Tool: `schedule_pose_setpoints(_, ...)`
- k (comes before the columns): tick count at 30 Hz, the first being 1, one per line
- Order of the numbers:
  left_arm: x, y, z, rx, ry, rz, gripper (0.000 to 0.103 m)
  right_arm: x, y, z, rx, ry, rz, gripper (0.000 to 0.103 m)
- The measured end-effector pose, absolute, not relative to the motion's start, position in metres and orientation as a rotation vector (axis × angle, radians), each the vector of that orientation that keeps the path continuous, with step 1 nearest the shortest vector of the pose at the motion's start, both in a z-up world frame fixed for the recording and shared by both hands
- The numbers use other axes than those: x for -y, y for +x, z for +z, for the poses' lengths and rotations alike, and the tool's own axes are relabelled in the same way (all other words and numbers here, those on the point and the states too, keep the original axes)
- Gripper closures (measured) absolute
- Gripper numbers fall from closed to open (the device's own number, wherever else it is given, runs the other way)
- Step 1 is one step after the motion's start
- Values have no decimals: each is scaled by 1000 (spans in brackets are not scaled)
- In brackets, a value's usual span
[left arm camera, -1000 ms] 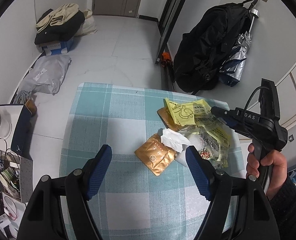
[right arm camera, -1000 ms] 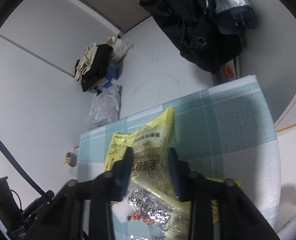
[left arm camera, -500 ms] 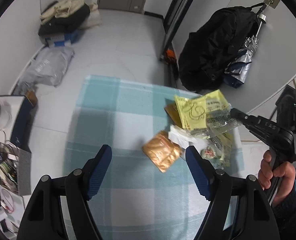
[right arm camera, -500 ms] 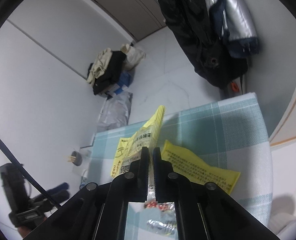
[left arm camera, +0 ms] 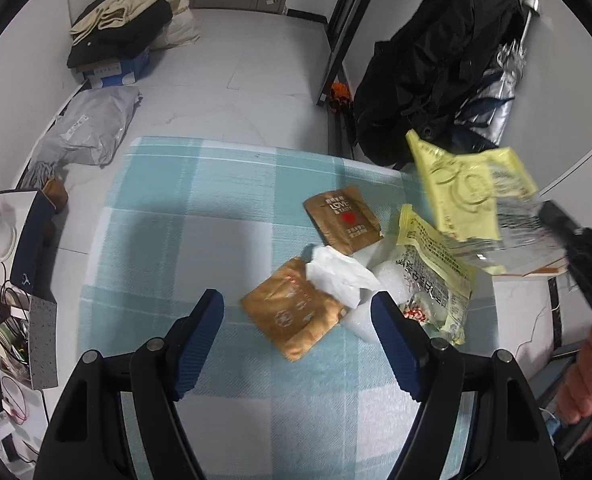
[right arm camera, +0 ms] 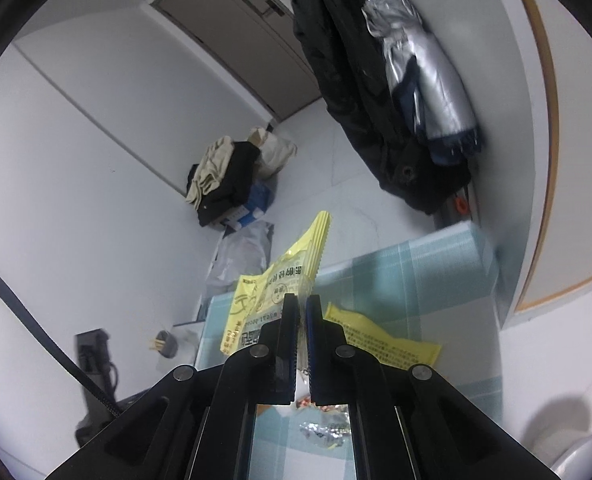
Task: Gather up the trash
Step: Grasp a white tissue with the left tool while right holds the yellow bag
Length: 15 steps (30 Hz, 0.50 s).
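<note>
My right gripper [right arm camera: 302, 304] is shut on a yellow snack wrapper [right arm camera: 283, 276] and holds it in the air above the table's right edge; the wrapper also shows in the left wrist view [left arm camera: 468, 196]. My left gripper [left arm camera: 298, 316] is open and empty above a gold sachet [left arm camera: 291, 314]. On the checked tablecloth [left arm camera: 167, 216] also lie a brown sachet [left arm camera: 346, 220], a crumpled white tissue [left arm camera: 342, 276] and a second yellow wrapper [left arm camera: 436, 264], which also shows in the right wrist view [right arm camera: 380, 344].
A black bag [left arm camera: 428, 64] and a folded umbrella [left arm camera: 496, 96] hang on the wall beyond the table's far right corner. Clothes on a box [left arm camera: 115, 40] and a grey parcel bag [left arm camera: 87, 128] lie on the floor. Cluttered shelves [left arm camera: 7, 312] stand left of the table.
My right gripper has closed on the yellow wrapper and lifted it up and to the right, off the pile. The left gripper has stayed open over the gold sachet.
</note>
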<state>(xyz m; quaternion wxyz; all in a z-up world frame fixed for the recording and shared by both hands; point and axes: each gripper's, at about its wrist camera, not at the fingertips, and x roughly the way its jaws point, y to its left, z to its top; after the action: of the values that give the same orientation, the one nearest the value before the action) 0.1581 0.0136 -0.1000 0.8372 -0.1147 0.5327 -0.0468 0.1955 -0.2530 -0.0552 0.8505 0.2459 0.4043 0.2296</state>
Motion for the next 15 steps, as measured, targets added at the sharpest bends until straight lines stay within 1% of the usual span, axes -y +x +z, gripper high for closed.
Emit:
schedule_pose_setpoints(9, -12, 177, -127, -1202, -262, -67, 30, 262, 196, -50, -826, 497, 487, 100)
schedule_pose_setpoints(15, 0, 180, -126, -1178, -193, -62, 33, 266, 204, -54, -839, 491, 508, 100)
